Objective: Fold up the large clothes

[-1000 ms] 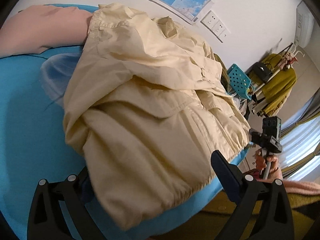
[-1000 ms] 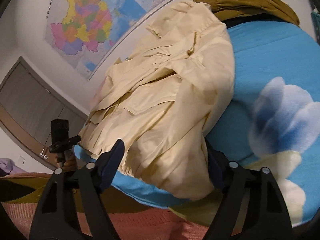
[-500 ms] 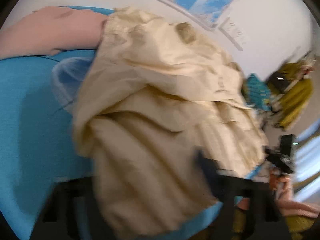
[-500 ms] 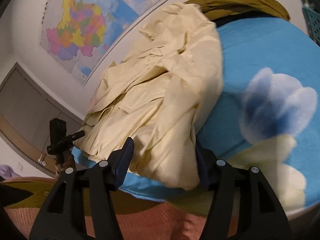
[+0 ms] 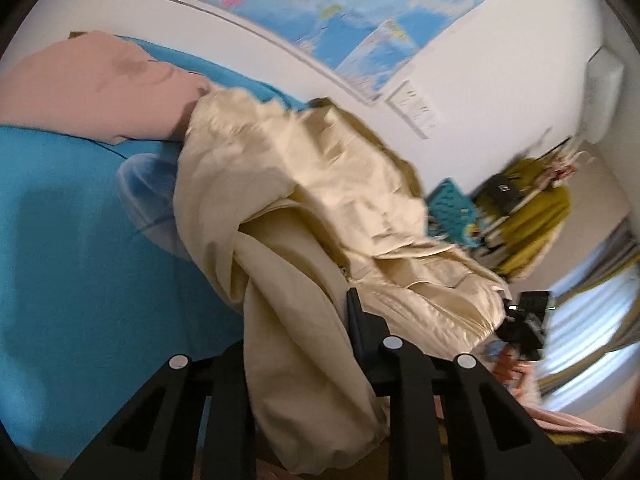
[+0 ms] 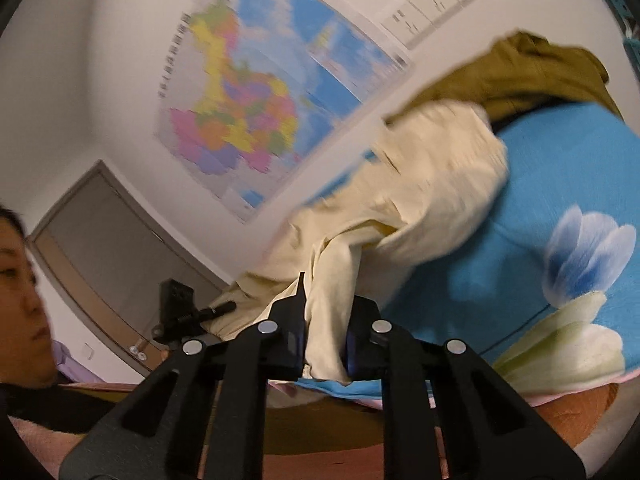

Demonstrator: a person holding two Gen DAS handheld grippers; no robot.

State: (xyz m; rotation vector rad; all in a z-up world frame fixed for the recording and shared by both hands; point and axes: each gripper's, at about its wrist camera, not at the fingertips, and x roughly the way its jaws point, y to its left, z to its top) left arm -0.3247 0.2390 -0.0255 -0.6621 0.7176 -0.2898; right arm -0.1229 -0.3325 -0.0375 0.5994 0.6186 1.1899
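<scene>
Heaped on the bed (image 5: 60,240): jacket (image 5: 304,208), its near edge hanging off the bed's front. Beside the jacket at the bed's far left, a pillow (image 5: 92,88). Behind the bed, on the wall, a map (image 6: 256,120); at the bed's far right end, another garment (image 6: 532,76).

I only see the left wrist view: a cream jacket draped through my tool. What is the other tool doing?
Observer: The right tool is shut on a fold of the cream jacket; its jaws have just been closing.
Operator: What lies beside it on the bed?
Observer: A blue flower print with white petals on the blue sheet.
Operator: Anything else on that wall besides the map?
Observer: A grey door, below and left of the map.
</scene>
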